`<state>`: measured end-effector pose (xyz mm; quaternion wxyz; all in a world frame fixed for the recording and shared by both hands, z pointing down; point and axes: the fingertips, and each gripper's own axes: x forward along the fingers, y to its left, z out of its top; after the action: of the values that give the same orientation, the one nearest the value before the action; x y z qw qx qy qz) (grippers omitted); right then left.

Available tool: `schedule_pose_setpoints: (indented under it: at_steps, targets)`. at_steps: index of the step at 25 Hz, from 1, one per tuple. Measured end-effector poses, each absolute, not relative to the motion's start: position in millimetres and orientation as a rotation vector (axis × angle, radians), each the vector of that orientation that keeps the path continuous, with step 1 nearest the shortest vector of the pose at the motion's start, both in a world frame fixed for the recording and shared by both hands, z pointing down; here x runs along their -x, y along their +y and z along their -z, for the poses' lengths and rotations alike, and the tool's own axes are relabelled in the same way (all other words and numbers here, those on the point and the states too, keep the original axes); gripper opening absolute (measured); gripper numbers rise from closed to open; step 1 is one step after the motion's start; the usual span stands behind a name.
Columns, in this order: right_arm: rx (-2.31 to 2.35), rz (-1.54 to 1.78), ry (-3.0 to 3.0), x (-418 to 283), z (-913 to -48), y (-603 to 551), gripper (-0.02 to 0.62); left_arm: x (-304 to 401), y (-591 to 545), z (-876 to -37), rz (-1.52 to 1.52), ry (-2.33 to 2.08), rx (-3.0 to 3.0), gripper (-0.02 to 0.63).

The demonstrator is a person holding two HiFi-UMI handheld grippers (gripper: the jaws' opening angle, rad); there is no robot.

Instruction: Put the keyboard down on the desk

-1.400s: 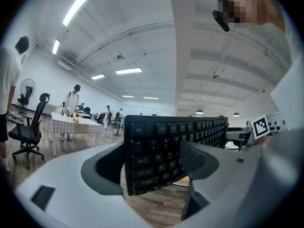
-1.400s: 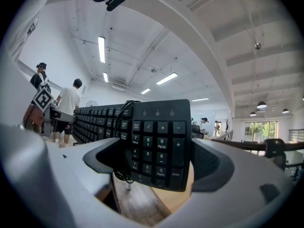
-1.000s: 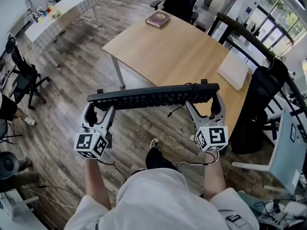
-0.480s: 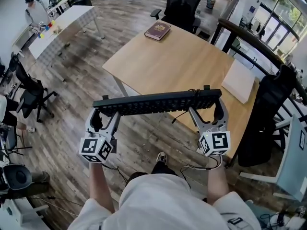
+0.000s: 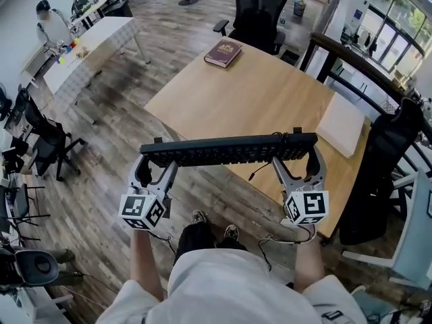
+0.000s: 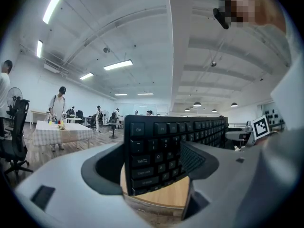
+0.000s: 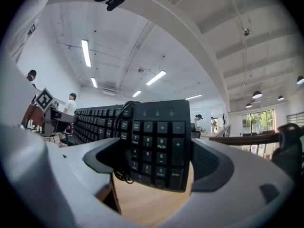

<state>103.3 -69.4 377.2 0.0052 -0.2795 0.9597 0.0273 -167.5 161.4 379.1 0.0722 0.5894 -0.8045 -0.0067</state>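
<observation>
A long black keyboard is held level in the air, just over the near edge of the light wooden desk. My left gripper is shut on its left end, my right gripper on its number-pad end. Its black cable is bunched beside the number pad and hangs a little below the keyboard. In both gripper views the keyboard stands on edge between the jaws, with the desk top showing below it.
A dark red book lies at the desk's far corner and a white sheet at its right side. A black office chair stands behind the desk, a black bag and railing to the right. Wooden floor lies left.
The keyboard and both grippers have come closer to the desk; the person's feet have stepped forward and the desk now lies just beyond the keyboard.
</observation>
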Motion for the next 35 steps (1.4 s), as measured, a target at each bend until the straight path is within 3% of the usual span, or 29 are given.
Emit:
schedule_pose_setpoints:
  at_steps: [8,22,35]
  targets:
    - [0.95,-0.075,3.018,-99.1,-397.8,-89.9,0.456,181.4,129.2,-403.3,0.019,-2.358,-1.805,0.364]
    - [1.23,0.007,2.997,-40.3,-414.6,-145.0,0.456,272.3,24.9,-423.0,-0.032,-2.132,-1.939,0.364]
    - [1.6,0.158,2.913,-39.8,-447.3,-142.9,0.456,302.7,-45.8,-456.7,-0.129,-1.841,-2.1,0.364]
